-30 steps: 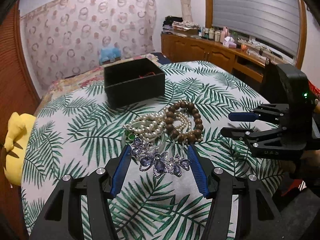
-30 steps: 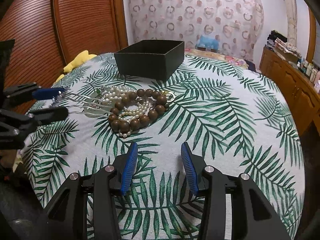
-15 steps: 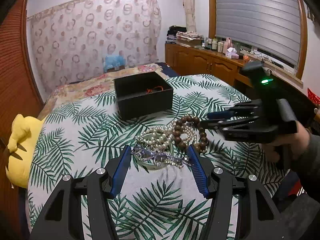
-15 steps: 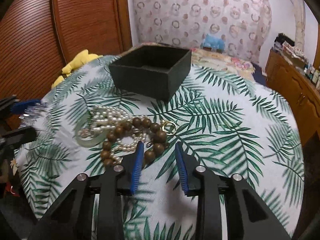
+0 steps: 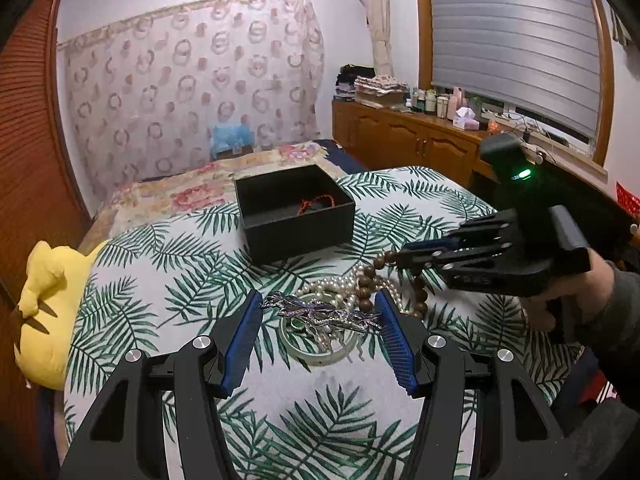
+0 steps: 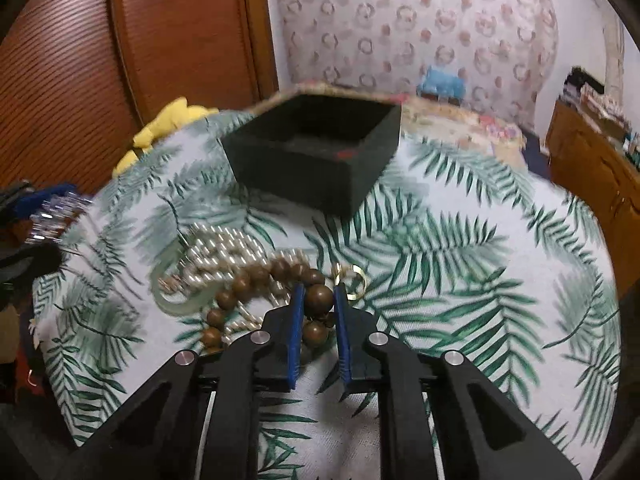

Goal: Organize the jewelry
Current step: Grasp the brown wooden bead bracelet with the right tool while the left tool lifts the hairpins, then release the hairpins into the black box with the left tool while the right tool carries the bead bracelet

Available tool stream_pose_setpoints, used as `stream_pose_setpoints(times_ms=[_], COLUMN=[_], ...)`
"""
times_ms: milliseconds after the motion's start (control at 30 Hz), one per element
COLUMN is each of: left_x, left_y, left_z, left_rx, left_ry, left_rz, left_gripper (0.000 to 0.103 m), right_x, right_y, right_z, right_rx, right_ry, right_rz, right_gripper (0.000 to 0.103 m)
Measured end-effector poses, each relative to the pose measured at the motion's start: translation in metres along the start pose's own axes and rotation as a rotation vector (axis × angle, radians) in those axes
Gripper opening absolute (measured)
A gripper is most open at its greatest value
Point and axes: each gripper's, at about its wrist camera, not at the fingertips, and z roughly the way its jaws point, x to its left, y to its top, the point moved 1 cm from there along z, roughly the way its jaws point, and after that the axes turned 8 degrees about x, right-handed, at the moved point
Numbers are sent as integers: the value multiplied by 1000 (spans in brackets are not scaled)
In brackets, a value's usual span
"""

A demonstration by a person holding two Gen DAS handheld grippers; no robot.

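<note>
- Left gripper (image 5: pixel 318 314): clamped on one silver hair comb (image 5: pixel 320 314), lifted over one jade bangle (image 5: pixel 320 354).
- Right gripper (image 6: pixel 318 300): closed on one wooden bead bracelet (image 6: pixel 256 280) beside pearls (image 6: pixel 224 248).
- One black box (image 5: pixel 296 216): near the table's far edge, bare tablecloth (image 6: pixel 480 280) rightward.

- My left gripper (image 5: pixel 318 314) is pinching the silver hair comb (image 5: pixel 320 314) above the jade bangle (image 5: pixel 316 350).
- My right gripper (image 5: pixel 408 254) grips the wooden bead bracelet (image 5: pixel 416 286) near the black box (image 5: pixel 294 214).
</note>
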Motion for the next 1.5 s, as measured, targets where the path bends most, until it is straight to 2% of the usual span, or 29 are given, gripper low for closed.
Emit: stream_pose_setpoints(times_ms=[300, 667, 1000, 1500], left_x=[8, 7, 21, 41], left_y=[14, 32, 54, 119], left_z=[0, 2, 14, 43], left_rx=[-30, -52, -64, -113], left_ry=[18, 32, 55, 65], left_rz=[-3, 11, -11, -23], left_gripper=[55, 55, 55, 55], right_x=[12, 14, -4, -46], right_y=[31, 68, 89, 131], right_z=[-48, -80, -83, -66], right_rx=[-104, -189, -212, -237], right_ry=[9, -28, -54, -97], right_rz=[-50, -82, -56, 5], right_gripper=[17, 17, 17, 17])
